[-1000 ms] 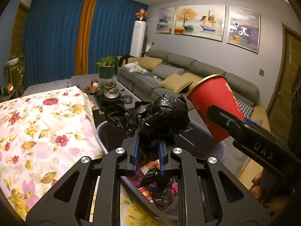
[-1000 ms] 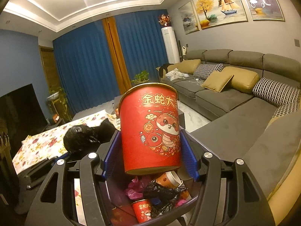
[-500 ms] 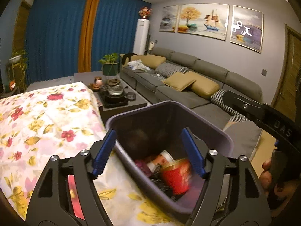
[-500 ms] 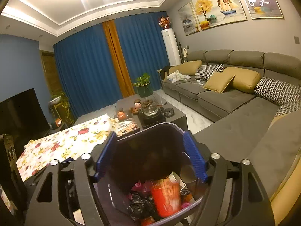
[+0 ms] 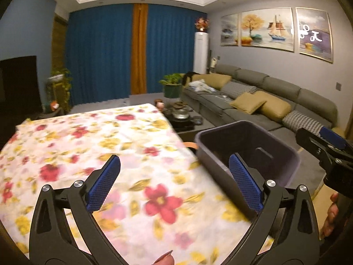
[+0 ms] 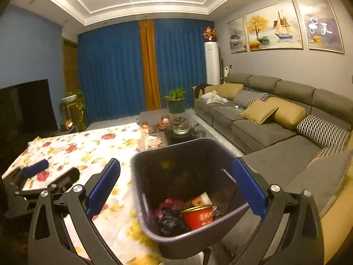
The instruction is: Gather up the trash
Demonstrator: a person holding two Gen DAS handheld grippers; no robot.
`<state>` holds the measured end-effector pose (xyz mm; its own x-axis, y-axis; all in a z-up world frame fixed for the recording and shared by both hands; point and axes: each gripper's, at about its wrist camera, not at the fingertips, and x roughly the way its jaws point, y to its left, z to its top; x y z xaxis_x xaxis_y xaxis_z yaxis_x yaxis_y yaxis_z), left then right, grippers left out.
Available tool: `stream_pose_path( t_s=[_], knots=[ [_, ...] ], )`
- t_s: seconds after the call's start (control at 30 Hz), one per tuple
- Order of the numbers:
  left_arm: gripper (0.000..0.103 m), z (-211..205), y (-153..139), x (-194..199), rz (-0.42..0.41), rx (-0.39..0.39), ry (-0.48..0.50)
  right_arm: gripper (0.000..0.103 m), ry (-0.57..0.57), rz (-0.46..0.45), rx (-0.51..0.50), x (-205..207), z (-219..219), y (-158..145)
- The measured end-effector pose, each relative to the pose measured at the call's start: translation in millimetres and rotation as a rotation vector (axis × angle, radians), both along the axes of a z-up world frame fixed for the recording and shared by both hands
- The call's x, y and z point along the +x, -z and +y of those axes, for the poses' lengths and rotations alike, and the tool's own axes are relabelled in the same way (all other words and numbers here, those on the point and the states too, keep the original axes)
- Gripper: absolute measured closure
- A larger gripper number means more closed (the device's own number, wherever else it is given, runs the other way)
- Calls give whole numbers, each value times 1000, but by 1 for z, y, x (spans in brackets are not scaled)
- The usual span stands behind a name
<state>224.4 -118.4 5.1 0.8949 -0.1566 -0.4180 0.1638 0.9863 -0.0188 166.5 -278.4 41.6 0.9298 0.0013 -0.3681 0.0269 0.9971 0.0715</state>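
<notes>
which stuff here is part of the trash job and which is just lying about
Job:
- dark bin
- red cup in it
- black bag in it
- left gripper, right gripper, both empty, fingers apart

Lying about:
- floral cloth
- glass teapot
- potted plant
- sofa cushions

Both grippers' fingers [image 5: 103,183] spread wide, empty

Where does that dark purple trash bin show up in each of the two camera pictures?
Left wrist view: the trash bin sits right of centre, at the floral tablecloth's edge, contents hidden.
Right wrist view: the trash bin fills the lower centre, trash visible inside.
Shared landmark: the sailboat painting.
</notes>
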Motion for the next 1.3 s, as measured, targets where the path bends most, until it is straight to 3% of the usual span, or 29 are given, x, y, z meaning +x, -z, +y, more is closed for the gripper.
stream_pose_path(
  t_s=[0.3,0.43,0.57,0.83,1.3],
  knots=[
    [6,47,-6,-56,4,21,-71,6,37,-17,7,-40,34,-2],
    [6,64,-11,-76,-5,6,-95,6,48,-14,-44,-59,56,-3],
    [6,80,-12,-98,-8,-1,-116,6,28,-22,-81,-78,80,-2],
    [6,100,-16,-135,-29,2,-144,6,-19,-40,-61,-109,101,-7],
    [6,110,-23,-158,-54,-9,-147,6,-39,-63,-69,-133,119,-8]
  ],
)
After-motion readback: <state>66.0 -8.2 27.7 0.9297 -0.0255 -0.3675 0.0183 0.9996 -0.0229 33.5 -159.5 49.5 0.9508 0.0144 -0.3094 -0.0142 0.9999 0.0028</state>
